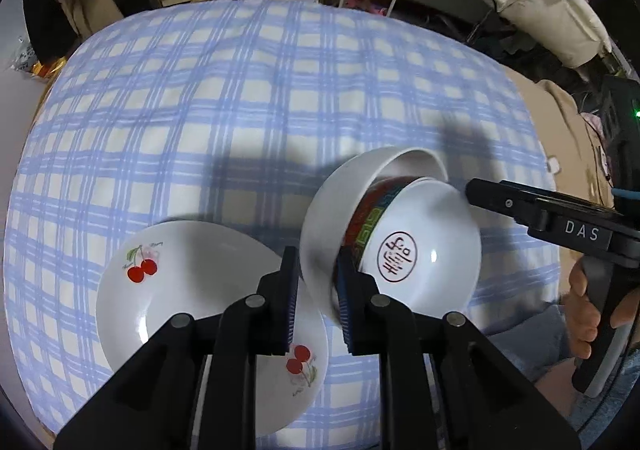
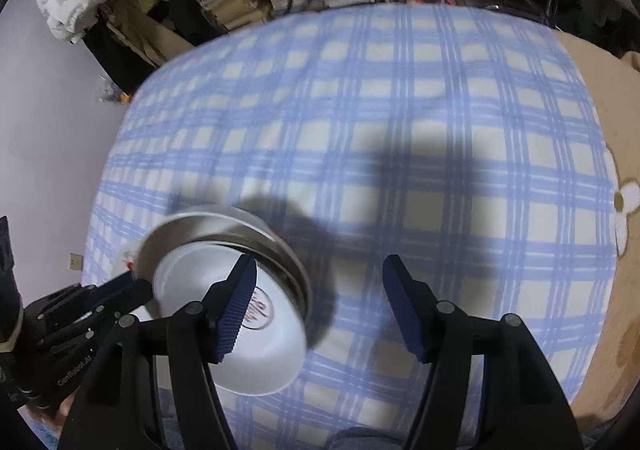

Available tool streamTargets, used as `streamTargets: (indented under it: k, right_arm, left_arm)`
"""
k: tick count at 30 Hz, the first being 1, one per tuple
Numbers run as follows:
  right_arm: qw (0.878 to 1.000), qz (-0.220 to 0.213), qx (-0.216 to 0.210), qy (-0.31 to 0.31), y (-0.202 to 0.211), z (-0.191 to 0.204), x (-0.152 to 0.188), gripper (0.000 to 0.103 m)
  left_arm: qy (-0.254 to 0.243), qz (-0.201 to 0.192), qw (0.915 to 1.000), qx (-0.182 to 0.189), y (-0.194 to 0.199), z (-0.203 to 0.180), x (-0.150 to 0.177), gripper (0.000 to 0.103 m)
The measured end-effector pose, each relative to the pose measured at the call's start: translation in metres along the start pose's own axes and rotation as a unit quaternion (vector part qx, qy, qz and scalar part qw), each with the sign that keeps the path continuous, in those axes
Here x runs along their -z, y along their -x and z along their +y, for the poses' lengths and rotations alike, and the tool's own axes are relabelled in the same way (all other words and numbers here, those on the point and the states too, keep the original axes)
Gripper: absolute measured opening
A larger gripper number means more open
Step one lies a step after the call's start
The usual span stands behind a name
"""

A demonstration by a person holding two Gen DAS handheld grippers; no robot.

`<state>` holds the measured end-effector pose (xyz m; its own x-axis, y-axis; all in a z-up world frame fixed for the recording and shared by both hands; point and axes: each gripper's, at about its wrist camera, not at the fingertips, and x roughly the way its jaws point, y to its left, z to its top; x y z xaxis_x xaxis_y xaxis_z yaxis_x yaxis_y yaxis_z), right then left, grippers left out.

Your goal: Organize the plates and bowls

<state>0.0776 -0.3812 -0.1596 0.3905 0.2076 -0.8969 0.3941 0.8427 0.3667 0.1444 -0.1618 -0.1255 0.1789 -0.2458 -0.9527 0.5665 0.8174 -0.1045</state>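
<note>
Left wrist, claw (image 1: pixel 316 290) straddling bowl (image 1: pixel 320 226) rim

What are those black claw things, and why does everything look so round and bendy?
They are grabbing tools, one in each of a person's hands. Each has a wide-eyed camera, which bends the picture. One picture looks along the left gripper, the other along the right gripper. Below is a blue checked cloth. On it lie a cherry plate and a white bowl with a patterned bowl tucked inside. The left gripper's jaws sit around the white bowl's rim; whether they pinch it is unclear. The right gripper is open, holding nothing.
</note>
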Motion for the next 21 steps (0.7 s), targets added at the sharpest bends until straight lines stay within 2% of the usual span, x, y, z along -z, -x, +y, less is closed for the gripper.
streamTargets:
  k: [2,8,12,14,16,17,21]
  right_arm:
    - [1.0,0.001,0.006,0.0,-0.002,-0.002,-0.001,0.069]
    - [1.0,0.008,-0.02,-0.02,-0.006,-0.008,-0.005,0.069]
    - [0.998,0.011,-0.04,-0.04,-0.01,-0.012,-0.007,0.069]
    - [0.997,0.015,-0.055,-0.054,-0.013,-0.015,-0.009,0.066]
    - [0.995,0.019,-0.07,-0.073,-0.015,-0.02,-0.011,0.055]
    - [0.993,0.021,-0.078,-0.083,-0.016,-0.023,-0.012,0.053]
    - [0.99,0.034,-0.097,-0.091,-0.021,-0.024,-0.012,0.05]
  left_arm:
    - [0.001,0.002,1.0,-0.004,-0.005,0.001,0.0,0.02]
    - [0.01,0.002,0.9994,-0.034,-0.017,0.006,-0.008,0.02]
    - [0.014,0.009,0.9995,-0.028,-0.024,0.012,-0.013,0.02]
    - [0.017,0.01,0.9994,-0.029,-0.025,0.015,-0.016,0.02]
    - [0.023,0.011,0.9993,-0.029,-0.028,0.019,-0.019,0.02]
    - [0.027,0.012,0.9992,-0.029,-0.03,0.021,-0.021,0.02]
    - [0.033,0.016,0.999,-0.026,-0.036,0.027,-0.025,0.018]
